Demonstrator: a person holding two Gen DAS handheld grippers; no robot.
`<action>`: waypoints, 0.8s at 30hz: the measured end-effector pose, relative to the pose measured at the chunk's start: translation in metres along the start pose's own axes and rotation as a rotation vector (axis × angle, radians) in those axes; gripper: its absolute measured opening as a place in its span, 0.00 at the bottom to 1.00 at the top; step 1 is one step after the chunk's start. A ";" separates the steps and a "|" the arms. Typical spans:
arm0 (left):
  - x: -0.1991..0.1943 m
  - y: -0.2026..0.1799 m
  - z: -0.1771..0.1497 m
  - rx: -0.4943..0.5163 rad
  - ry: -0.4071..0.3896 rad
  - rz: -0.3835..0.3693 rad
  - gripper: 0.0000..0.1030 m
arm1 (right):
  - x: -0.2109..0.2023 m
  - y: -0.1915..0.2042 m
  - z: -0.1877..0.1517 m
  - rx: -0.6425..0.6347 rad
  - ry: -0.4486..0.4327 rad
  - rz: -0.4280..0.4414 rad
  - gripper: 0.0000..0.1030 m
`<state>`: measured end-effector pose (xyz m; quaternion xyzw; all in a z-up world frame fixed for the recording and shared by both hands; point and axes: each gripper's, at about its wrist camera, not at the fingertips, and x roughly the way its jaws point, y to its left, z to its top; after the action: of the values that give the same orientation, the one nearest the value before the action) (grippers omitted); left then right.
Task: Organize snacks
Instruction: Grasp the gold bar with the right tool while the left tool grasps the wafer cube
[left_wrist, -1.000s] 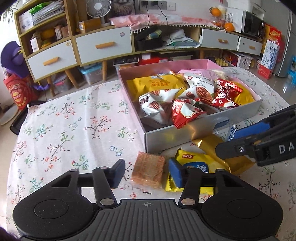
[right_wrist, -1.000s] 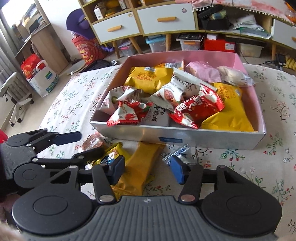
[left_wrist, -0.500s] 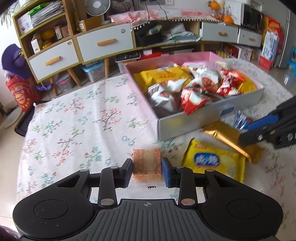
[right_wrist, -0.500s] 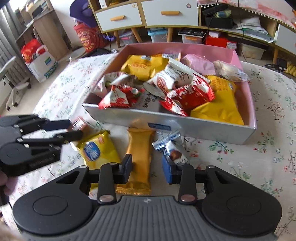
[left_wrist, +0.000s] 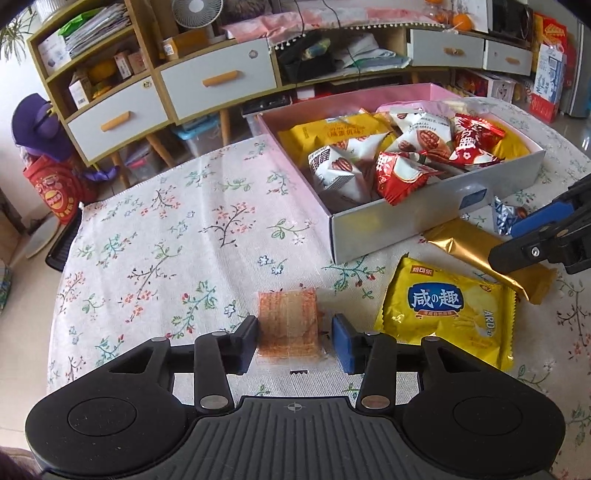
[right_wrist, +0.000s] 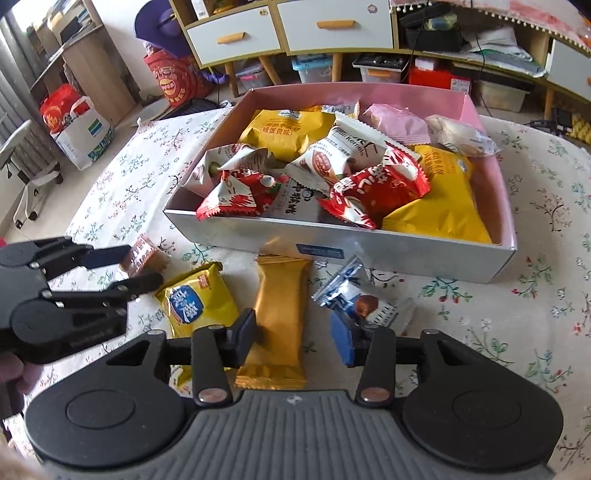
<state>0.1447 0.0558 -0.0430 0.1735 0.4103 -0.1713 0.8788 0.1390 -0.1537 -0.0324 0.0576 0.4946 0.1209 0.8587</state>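
On the floral tabletop (left_wrist: 155, 240) before the full snack box (right_wrist: 406, 254), my right gripper (right_wrist: 293, 334) opens around the gold bar (right_wrist: 282, 314), my left gripper (left_wrist: 295, 341) opens around the orange wafer pack (left_wrist: 288, 319), pads apart from both.

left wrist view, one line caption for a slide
Left claw opening around an orange clear-wrapped cake slice on the floral tablecloth.

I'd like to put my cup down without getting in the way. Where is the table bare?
The widest free patch is the floral tablecloth left of the pink box, out to the table's edge. Another lies right of the box. It is crowded in front of the box: orange cake, yellow packet, gold bar, blue-white sachet.
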 end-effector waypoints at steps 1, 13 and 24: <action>0.000 0.000 0.000 -0.003 0.001 0.002 0.42 | 0.001 0.001 0.001 0.003 -0.001 0.000 0.43; 0.000 -0.001 0.001 -0.021 0.004 0.015 0.33 | 0.010 0.024 -0.010 -0.204 0.004 -0.131 0.34; -0.007 -0.001 0.005 -0.036 -0.003 0.012 0.32 | 0.005 0.025 -0.009 -0.232 -0.009 -0.131 0.27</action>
<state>0.1436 0.0535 -0.0347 0.1600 0.4108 -0.1588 0.8834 0.1295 -0.1285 -0.0353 -0.0739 0.4762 0.1206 0.8679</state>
